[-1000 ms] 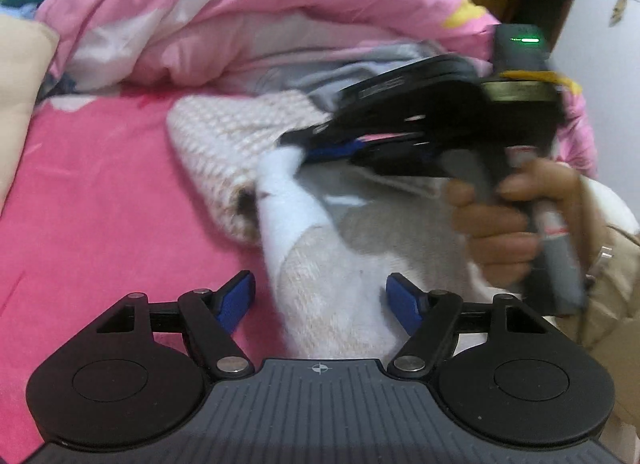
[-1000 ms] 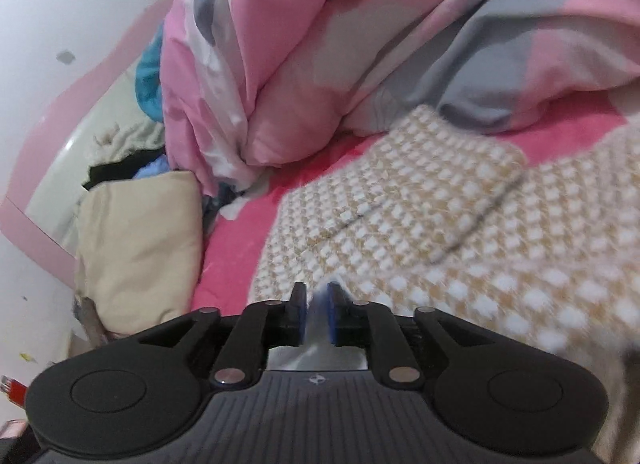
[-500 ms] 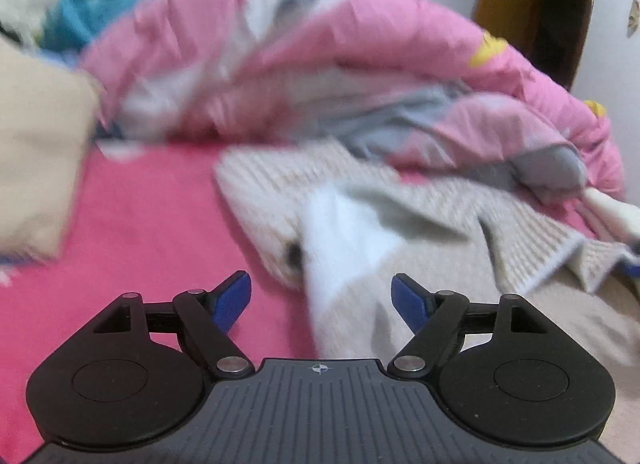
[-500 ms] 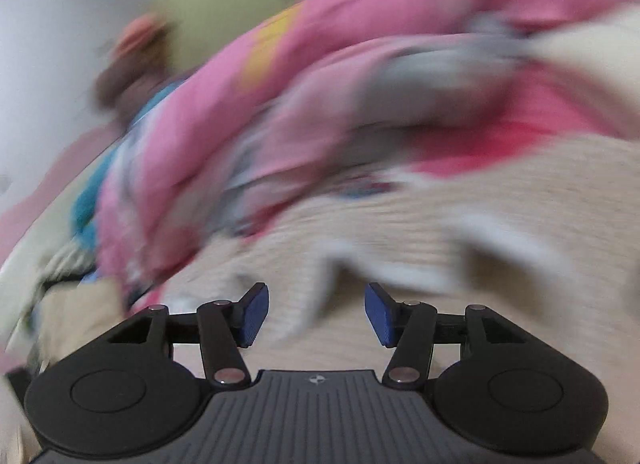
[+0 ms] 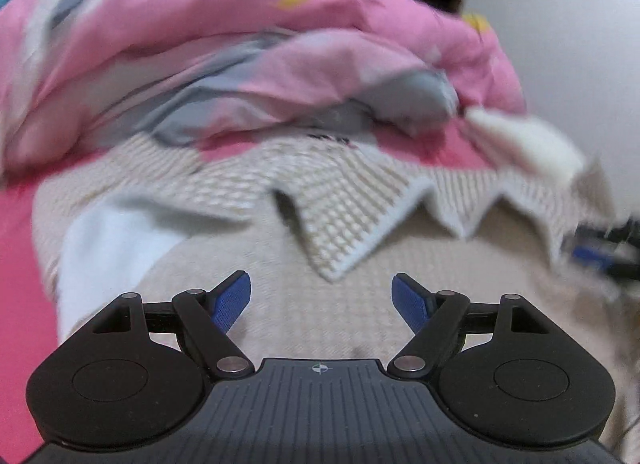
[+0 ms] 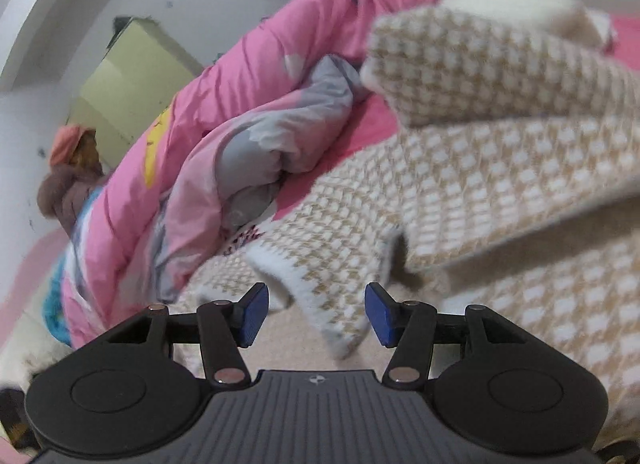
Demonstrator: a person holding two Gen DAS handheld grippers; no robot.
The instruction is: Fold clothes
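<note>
We saw the pink quilt (image 5: 208,44) heaped behind the beige checked garment (image 5: 348,220), which lay rumpled on the pink bed sheet (image 5: 16,264). Our left gripper (image 5: 321,300) and right gripper (image 6: 316,314) hovered over it, fingers spread, empty.

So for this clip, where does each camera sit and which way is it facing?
Left wrist: sits on the left tongs, facing along their open blue fingers over the beige knit sweater toward the pink quilt; the right tongs blur in at right.
Right wrist: sits on the right tongs, open, a white-edged sweater fold between the fingers; quilt at left.
Shared: sweater, quilt, pink sheet.
</note>
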